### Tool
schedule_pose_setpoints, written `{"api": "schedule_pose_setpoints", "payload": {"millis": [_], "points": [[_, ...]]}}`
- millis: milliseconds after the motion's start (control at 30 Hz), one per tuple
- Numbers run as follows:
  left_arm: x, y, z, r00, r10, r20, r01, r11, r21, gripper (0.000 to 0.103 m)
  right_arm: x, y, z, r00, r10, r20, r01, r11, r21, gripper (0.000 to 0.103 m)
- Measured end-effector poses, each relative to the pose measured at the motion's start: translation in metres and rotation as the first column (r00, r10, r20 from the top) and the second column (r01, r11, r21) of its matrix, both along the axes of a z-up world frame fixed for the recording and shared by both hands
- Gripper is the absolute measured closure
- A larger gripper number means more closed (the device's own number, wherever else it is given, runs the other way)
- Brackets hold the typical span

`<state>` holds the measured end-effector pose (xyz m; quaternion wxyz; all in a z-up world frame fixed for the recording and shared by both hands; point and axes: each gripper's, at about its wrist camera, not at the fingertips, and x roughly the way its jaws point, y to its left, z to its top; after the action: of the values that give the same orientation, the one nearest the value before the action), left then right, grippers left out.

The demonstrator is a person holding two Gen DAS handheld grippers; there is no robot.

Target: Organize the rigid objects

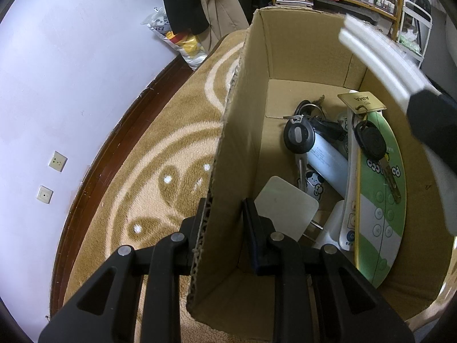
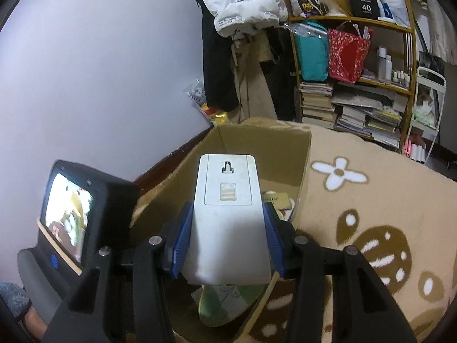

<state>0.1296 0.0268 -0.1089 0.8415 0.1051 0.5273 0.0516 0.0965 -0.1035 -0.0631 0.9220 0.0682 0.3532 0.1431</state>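
Your left tool [image 1: 225, 228]: clamped on the wall of the open brown cardboard box [image 1: 242, 131]. Your right tool [image 2: 227, 240]: holding a white plastic remote control [image 2: 228, 200], back side up, above that box. Box contents: black keys [image 1: 298, 135], green-and-white oval panel [image 1: 380, 194].

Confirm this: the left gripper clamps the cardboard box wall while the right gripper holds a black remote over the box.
Not quite: the remote is white, not black, as the right wrist view shows. The rest holds: the left gripper clamps the cardboard box wall, and the right gripper holds the remote over it.
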Motion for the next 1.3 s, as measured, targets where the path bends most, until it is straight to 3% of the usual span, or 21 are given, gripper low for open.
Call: {"api": "schedule_pose_setpoints", "payload": {"millis": [667,1133,1233,1300], "points": [[0.001,0.004,0.002,1.000,0.000,-0.002,0.000,1.000,-0.011,0.080,0.003,0.002,-0.010,0.999,0.021,-0.035,-0.020,1.000,0.013,0.053],[-0.006,0.004,0.008,1.000,-0.009,0.015,0.010,1.000,-0.024,0.080,-0.005,-0.019,-0.003,1.000,-0.027,-0.015,0.028,0.999,0.041,0.052],[-0.007,0.007,0.009,1.000,-0.010,0.019,0.011,0.999,-0.031,0.080,-0.007,-0.026,-0.001,0.999,-0.047,-0.021,0.048,0.998,0.031,0.051],[-0.007,0.008,0.011,1.000,-0.012,0.021,0.013,0.999,-0.035,0.080,-0.011,-0.032,0.000,0.998,-0.054,-0.022,0.054,0.998,0.034,0.044]]}}
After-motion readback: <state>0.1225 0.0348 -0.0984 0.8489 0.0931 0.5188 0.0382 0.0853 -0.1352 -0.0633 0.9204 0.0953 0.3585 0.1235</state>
